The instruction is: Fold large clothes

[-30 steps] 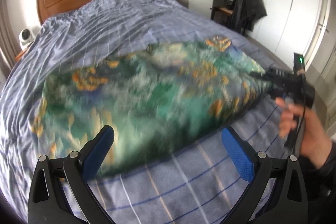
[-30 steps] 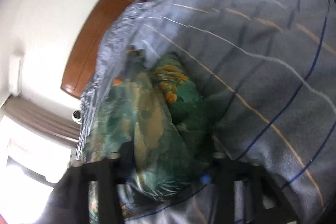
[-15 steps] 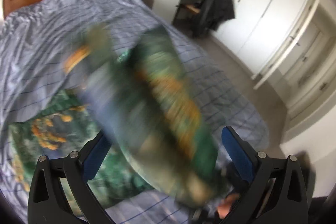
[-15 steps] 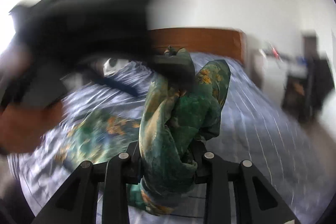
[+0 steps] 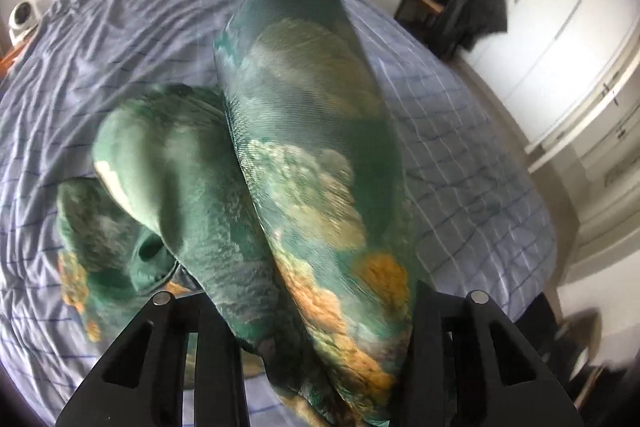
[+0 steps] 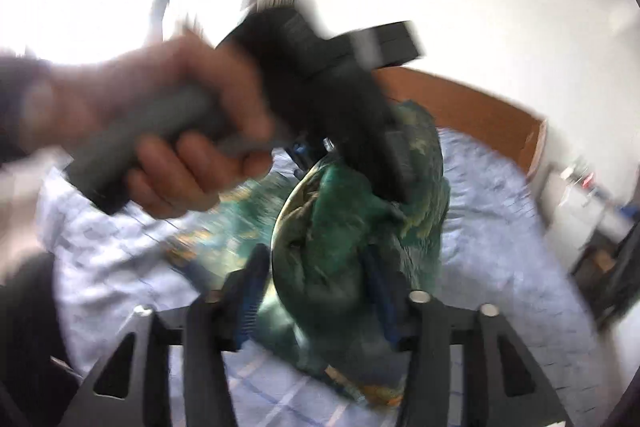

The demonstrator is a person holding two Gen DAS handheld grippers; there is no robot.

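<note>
Tongs first: my left gripper [image 5: 320, 339] pinches a thick gather of the green printed garment [image 5: 304, 147], which bulges up between its fingers. My right gripper [image 6: 316, 291] has cloth [image 6: 360, 227] bunched between its blue pads [image 6: 250, 291], and I judge it clamped too. A second ago the left fingers stood spread above the garment lying flat on the bed [image 5: 120, 27]; half a second ago it was swinging up. Now both tongs hold it raised, its tail trailing on the striped sheet. I judge the lift done, so I can shake it out and lay a fold. My left hand [image 6: 180, 147] shows close in the right view
</note>
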